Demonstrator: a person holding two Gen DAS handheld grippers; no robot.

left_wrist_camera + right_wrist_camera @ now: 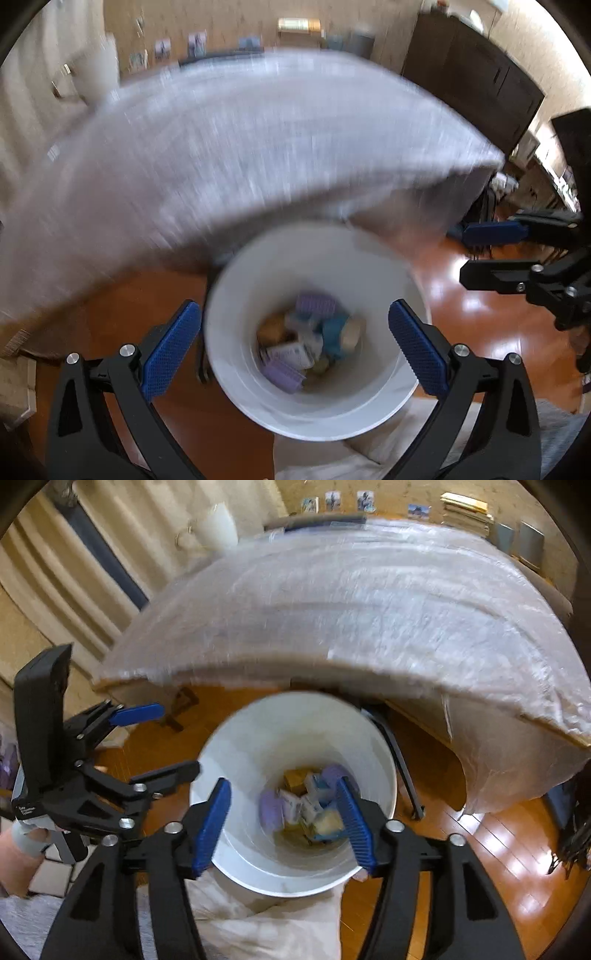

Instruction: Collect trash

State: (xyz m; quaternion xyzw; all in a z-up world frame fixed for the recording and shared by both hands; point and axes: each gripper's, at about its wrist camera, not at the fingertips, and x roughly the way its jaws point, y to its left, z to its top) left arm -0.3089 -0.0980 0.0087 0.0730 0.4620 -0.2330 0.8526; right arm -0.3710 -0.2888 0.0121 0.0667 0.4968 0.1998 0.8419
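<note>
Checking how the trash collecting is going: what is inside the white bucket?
The white bucket holds a blurred pile of small packets: purple, white, teal and yellowish wrappers and boxes. They cover its bottom, so anything beneath them is hidden. Blur makes labels unreadable.

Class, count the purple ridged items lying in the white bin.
2 show: one purple piece at the far side of the pile, another at the near side, both in the white bin. Others may be buried.

trash in bin, beside table
</note>
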